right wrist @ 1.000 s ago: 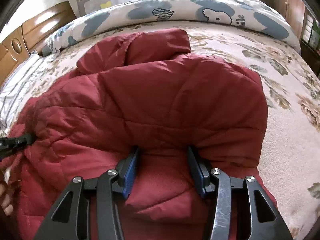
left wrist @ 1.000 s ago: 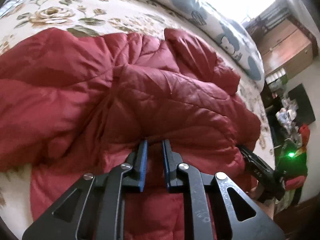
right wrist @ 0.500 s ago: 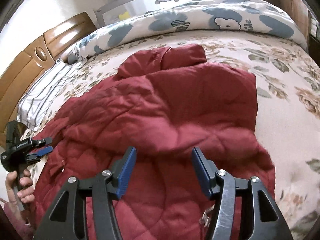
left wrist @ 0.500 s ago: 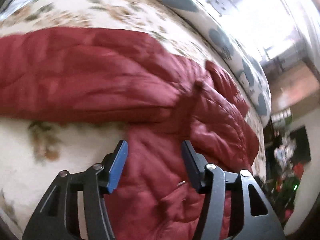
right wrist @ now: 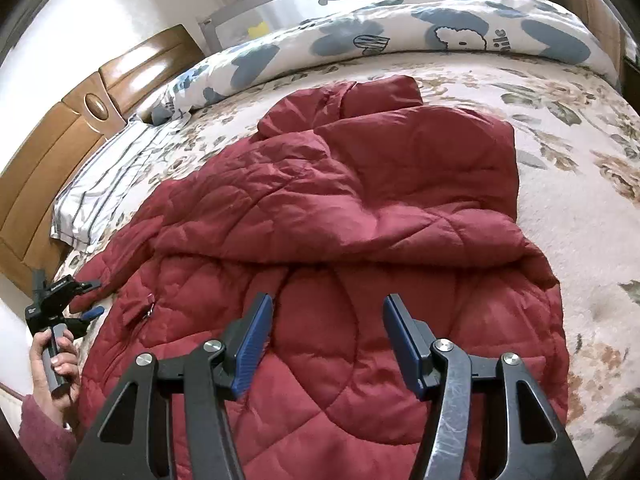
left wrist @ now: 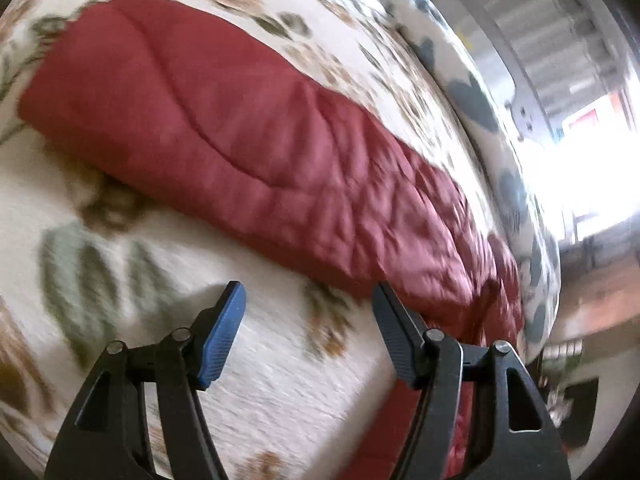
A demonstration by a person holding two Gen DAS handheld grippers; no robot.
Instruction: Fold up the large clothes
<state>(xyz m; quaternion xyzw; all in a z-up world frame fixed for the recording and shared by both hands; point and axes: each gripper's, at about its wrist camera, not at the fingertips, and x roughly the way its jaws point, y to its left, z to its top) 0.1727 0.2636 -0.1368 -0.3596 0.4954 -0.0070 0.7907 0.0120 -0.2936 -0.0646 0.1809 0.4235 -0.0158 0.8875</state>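
The left gripper's fingers [left wrist: 224, 332] have just been opening, hovering empty above the floral bed [left wrist: 280, 380] just beside the red quilted coat [left wrist: 224, 120]; the right gripper [right wrist: 326, 344] (fingers parted, gripping nothing) is hanging over the coat's lower half.
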